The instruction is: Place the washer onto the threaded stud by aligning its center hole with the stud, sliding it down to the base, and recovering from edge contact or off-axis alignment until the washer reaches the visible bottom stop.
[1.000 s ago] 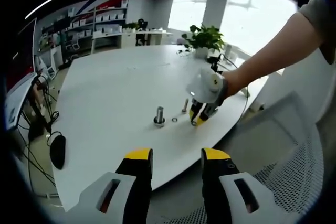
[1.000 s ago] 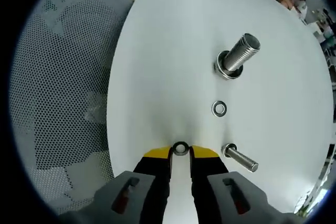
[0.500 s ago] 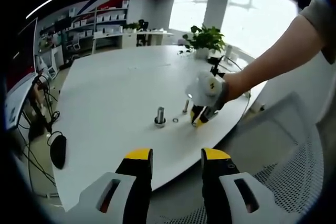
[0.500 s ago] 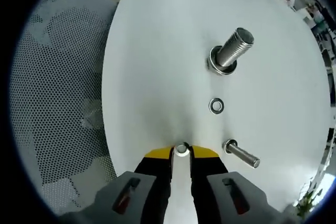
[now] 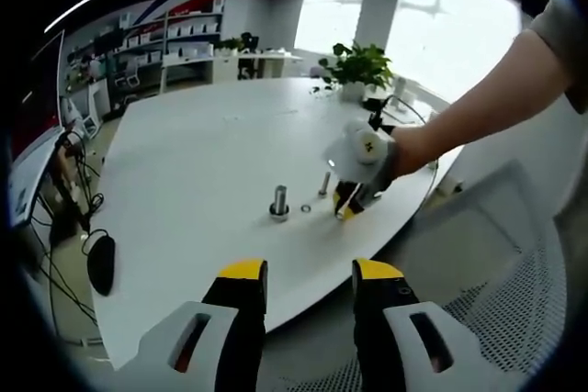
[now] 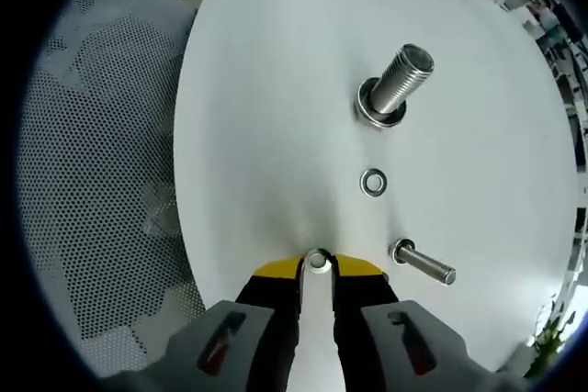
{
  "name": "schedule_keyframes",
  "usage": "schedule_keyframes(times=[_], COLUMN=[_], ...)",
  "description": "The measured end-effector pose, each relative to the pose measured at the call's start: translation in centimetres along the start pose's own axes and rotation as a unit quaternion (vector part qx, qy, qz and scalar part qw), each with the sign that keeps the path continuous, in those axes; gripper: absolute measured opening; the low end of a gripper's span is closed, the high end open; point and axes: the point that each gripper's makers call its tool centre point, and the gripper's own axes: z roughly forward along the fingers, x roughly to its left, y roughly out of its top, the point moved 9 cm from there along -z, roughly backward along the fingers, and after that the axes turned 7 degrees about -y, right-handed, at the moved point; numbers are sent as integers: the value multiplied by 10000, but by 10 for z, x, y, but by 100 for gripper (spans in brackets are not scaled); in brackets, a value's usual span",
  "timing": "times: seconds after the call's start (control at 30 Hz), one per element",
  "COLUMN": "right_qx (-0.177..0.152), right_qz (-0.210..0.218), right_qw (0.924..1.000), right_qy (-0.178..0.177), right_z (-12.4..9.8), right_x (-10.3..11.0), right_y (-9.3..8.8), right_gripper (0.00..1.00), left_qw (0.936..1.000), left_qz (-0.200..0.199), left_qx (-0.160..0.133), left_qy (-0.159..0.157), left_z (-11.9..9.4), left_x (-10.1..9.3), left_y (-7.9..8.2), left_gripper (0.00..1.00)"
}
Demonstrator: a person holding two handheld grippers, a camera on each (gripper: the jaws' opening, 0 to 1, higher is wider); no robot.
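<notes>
Pinching a small washer between its yellow-tipped jaws, the right gripper hangs over the near edge of the white table in the right gripper view; the washer sits right at the jaw tips, just above the tabletop, though whether it touches the surface cannot be told; a slim bolt lies on its side just to the right of the jaws; a second washer lies flat a little farther on, between the gripper and the threaded stud; the stud stands upright on its wide base with a ring round its foot, well apart from the held washer; a mesh chair shows at the left, beside the table. In the left gripper view, the left gripper is held back from the table edge with its jaws apart and nothing between them; beyond it a hand holds the right gripper down near the stud; a potted plant stands at the table's far side.
</notes>
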Motion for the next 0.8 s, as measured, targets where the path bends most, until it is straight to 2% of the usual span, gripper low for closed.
schedule_keyframes(times=[0.17,0.23,0.37,0.5,0.67,0.8], right_qx=[-75,-223,-289,-423,-550,-657], right_qz=[200,529,878,1356,1543,1519], right_qw=[9997,9983,9957,9898,9862,9855], right_qy=[-113,-108,-115,-147,-239,-358], right_z=[-1,-4,-11,-17,-29,-35], right_x=[-4,-5,-14,-27,-36,-45], right_y=[-8,-11,-21,-30,-32,-30], right_gripper=[14,14,14,14,14,14], left_qw=[10000,10000,10000,10000,10000,10000], left_qz=[-4,-5,6,-2,2,5], left_qx=[-3,-11,-5,-10,2,9], left_qy=[12,14,4,23,15,16], left_z=[0,0,0,0,0,0], left_x=[0,0,0,1,0,0], left_y=[0,0,0,0,0,0], left_gripper=[35,35,35,35,35,35])
